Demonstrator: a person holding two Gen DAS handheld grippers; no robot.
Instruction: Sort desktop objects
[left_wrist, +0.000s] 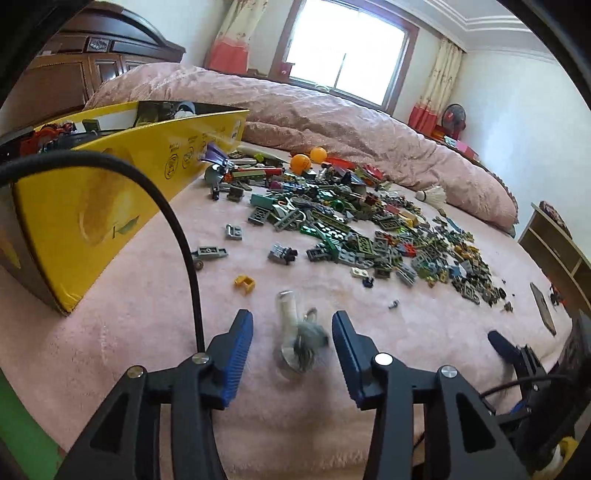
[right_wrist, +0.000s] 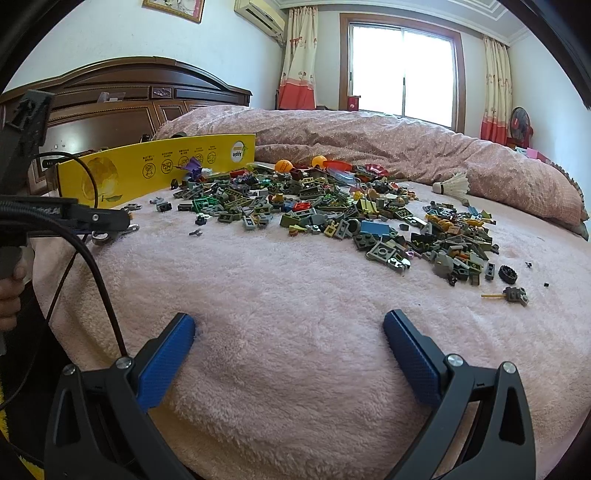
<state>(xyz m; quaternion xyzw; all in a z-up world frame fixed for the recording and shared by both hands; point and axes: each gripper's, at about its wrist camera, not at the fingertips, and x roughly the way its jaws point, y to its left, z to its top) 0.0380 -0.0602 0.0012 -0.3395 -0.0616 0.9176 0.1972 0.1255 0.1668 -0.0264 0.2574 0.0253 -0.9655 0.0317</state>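
Observation:
A wide pile of small toy bricks (left_wrist: 369, 229) lies on the pink blanket; it also shows in the right wrist view (right_wrist: 351, 214). A blurred pale tube-shaped thing with a grey furry tuft and a ring (left_wrist: 297, 332) lies between the fingers of my left gripper (left_wrist: 291, 321), whose jaws stand open around it without touching. My right gripper (right_wrist: 288, 323) is open and empty over bare blanket, short of the pile. The left gripper's body (right_wrist: 74, 218) shows at the left in the right wrist view.
A yellow cardboard box (left_wrist: 110, 192) holding toys stands at the left, also in the right wrist view (right_wrist: 147, 170). Two orange balls (left_wrist: 308, 158), a white shuttlecock (left_wrist: 434, 194), a rumpled pink quilt (left_wrist: 332, 118) behind, a wooden shelf (left_wrist: 554, 251) at right.

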